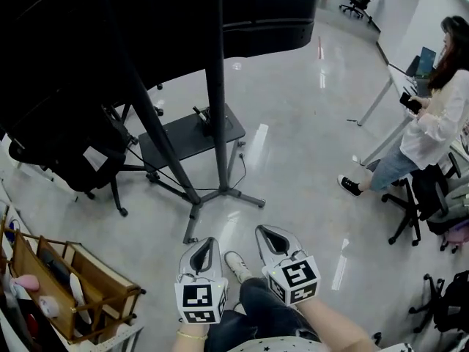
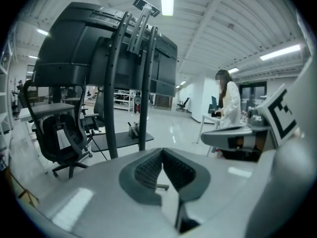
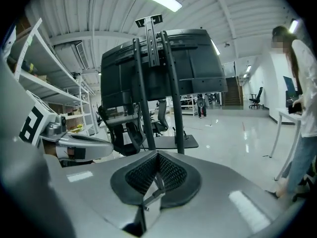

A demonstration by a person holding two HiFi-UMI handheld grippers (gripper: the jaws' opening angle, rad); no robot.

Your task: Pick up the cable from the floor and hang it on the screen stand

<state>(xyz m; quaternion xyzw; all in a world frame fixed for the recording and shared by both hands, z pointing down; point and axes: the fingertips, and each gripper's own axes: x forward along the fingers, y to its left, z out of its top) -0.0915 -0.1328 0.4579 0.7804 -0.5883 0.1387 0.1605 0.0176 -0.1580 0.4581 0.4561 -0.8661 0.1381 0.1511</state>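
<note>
Thin black cable (image 1: 173, 176) lies on the glossy pale grey floor (image 1: 308, 167) at the foot of the tall black metal screen stand (image 1: 215, 86). It is partly lost against the stand's dark legs, so the full run is hard to trace. The visible stretch slants diagonally, from under the stand's dark grey shelf plate (image 1: 187, 134) toward the hub where the stand's legs meet. Another thin strand curves off the shelf's right corner down to the same hub. Can't tell if it's the same cable.

Key relation: the cable is ahead of and lower than both claws, on the far side of the stand's near leg. Left claw (image 1: 210, 242) sits just beside the tip of that near leg. Right claw (image 1: 264, 232) is a bit further right of it, so the left looks nearer to the visible stretch. Both point forward and slightly down at the stand's base, side by side, touching nothing.

Left claw: jaws together, nothing between them. Right claw: the same, closed and empty. Both would need to open before a pick. The cable's long axis slants across the approach line, so a wrist turn to straddle it seems likely.

Black mesh office chair (image 1: 80, 152) stands left of the stand. A person in a white top (image 1: 440, 119) is well apart to the stand's right.
</note>
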